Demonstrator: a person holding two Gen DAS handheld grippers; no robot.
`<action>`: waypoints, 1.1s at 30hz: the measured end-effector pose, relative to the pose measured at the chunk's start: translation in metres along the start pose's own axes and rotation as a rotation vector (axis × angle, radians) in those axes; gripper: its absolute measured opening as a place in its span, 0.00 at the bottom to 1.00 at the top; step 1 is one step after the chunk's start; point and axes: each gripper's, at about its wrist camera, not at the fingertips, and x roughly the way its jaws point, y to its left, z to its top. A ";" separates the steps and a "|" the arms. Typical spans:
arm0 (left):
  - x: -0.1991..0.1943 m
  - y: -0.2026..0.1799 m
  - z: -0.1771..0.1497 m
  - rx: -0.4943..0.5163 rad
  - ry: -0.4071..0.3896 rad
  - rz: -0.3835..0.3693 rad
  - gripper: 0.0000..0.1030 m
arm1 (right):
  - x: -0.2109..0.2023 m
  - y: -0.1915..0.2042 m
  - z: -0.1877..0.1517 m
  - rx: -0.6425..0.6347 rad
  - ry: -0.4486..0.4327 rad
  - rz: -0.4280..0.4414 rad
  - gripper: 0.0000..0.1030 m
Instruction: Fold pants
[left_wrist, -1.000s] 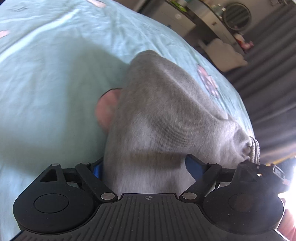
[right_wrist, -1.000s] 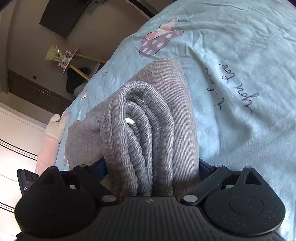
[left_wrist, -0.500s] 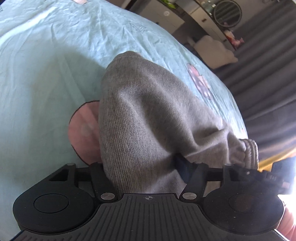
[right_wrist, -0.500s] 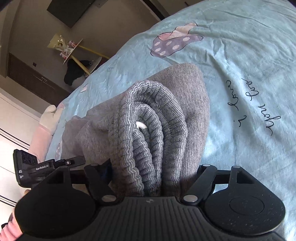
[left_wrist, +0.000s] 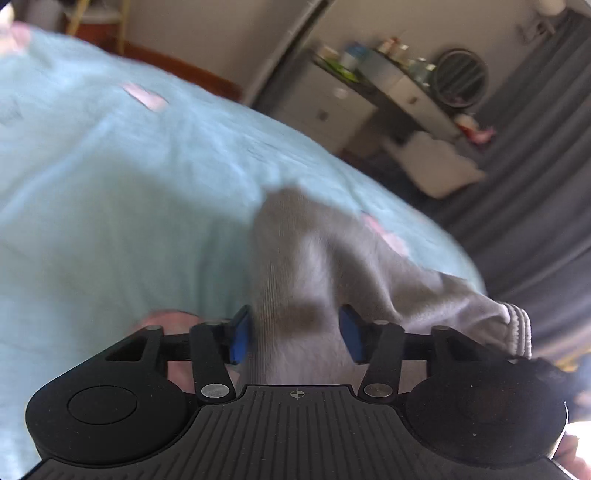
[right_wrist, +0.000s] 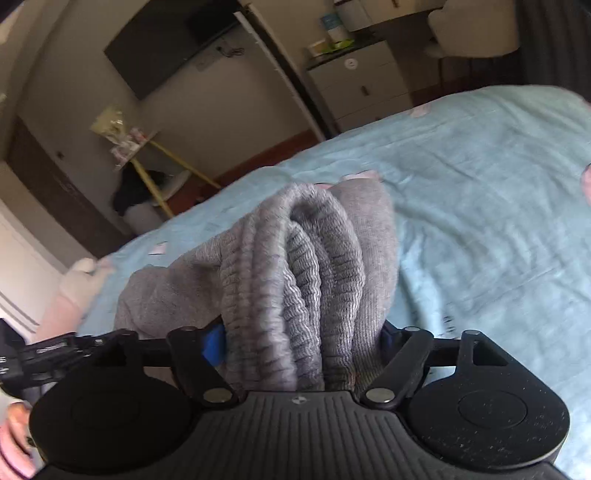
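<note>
Motion blurs the bed (left_wrist: 110, 177) and the dresser clutter (left_wrist: 369, 55) — items unreadable. Bunched pants (right_wrist: 306, 280) hide the right claw (right_wrist: 301, 343) pads' inner faces — contact unseen.

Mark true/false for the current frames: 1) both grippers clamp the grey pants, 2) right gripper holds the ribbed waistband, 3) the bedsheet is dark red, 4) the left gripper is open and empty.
1) Both grippers clamp the grey pants: true; left gripper and right gripper each have fabric between the fingers.
2) Right gripper holds the ribbed waistband: true, bunched in folds.
3) The bedsheet is dark red: false, it is light blue.
4) Left gripper open and empty: false, it is shut on the pants.
</note>
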 end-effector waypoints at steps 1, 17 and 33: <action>-0.005 -0.004 -0.007 0.032 -0.006 0.025 0.55 | -0.004 -0.002 -0.001 -0.001 -0.007 -0.053 0.77; -0.030 -0.060 -0.139 0.259 -0.047 0.189 0.67 | -0.041 -0.011 -0.122 0.444 -0.061 0.253 0.83; -0.044 0.020 -0.128 -0.169 -0.050 0.164 0.04 | -0.017 -0.024 -0.111 0.547 -0.094 0.259 0.80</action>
